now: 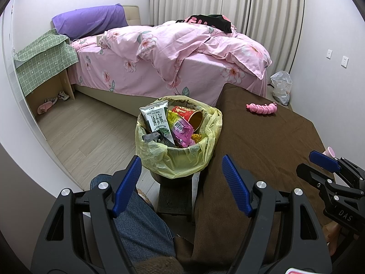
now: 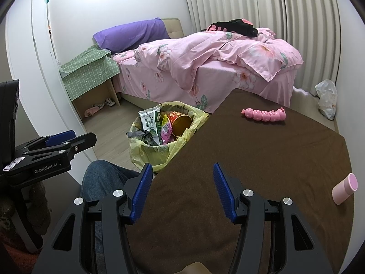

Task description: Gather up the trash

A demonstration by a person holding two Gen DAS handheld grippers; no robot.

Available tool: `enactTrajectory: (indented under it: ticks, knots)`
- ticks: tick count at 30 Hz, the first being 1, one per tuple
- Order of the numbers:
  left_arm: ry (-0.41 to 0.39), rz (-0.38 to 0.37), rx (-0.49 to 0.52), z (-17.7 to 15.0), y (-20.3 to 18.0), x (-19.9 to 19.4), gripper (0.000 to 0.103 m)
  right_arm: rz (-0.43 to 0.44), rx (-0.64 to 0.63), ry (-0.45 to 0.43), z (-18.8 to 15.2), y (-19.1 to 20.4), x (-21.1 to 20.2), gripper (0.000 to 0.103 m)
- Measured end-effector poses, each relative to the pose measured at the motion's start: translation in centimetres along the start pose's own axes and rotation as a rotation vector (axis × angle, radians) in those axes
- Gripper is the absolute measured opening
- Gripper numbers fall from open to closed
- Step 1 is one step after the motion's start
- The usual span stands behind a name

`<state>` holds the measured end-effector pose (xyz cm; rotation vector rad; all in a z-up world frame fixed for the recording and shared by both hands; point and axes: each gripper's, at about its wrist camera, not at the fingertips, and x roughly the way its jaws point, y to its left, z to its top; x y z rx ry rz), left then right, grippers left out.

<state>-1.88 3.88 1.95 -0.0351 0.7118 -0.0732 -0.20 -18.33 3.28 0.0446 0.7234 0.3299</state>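
The left gripper has its blue-padded fingers spread wide with nothing between them; it hangs over the near rim of the trash bin and the edge of the worktop. The right gripper likewise has its fingers well apart and empty, poised above the brown cloth of the worktop and touching nothing.

The right wrist view alone shows the whole pink cup, lying on its side near the right edge of the worktop; in the left wrist view only its rim peeks out behind the other gripper. Both views show the pink caterpillar toy near the far edge of the worktop. The left wrist view looks more directly down into the bin and shows the small dark stool under it, which the right view hides. A knee in blue jeans sits low beside the bin.

The bin stands on the floor just beside the left edge of the worktop, lined with a pale yellow bag folded over its rim. It is heaped full: a white and green milk carton, a red paper cup on its side, pink and yellow wrappers, and what may be a grey ribbon, too small to be sure. A crumpled white plastic bag lies on the floor by the bed.
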Motion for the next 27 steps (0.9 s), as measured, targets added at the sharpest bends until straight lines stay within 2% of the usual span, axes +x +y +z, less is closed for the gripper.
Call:
enactTrajectory:
  ticks: [16,21,24,27]
  knots:
    - [0.002,-0.007,0.013,-0.4,0.1,0.1,0.069,-0.002,0.000,0.001,0.1,0.0,0.0,0.052]
    - [0.027,-0.039,0.007,-0.3,0.0,0.7,0.069,-0.010,0.003,0.004,-0.4,0.0,0.4,0.052]
    - [0.052,-0.049,0.015,-0.2,-0.6,1.7,0.069,-0.022,0.006,0.010,-0.8,-0.5,0.6,0.052]
    - [0.047,-0.040,0.060,0.0,-2.3,3.3,0.069,-0.066,0.055,0.012,-1.1,-2.7,0.8,0.052]
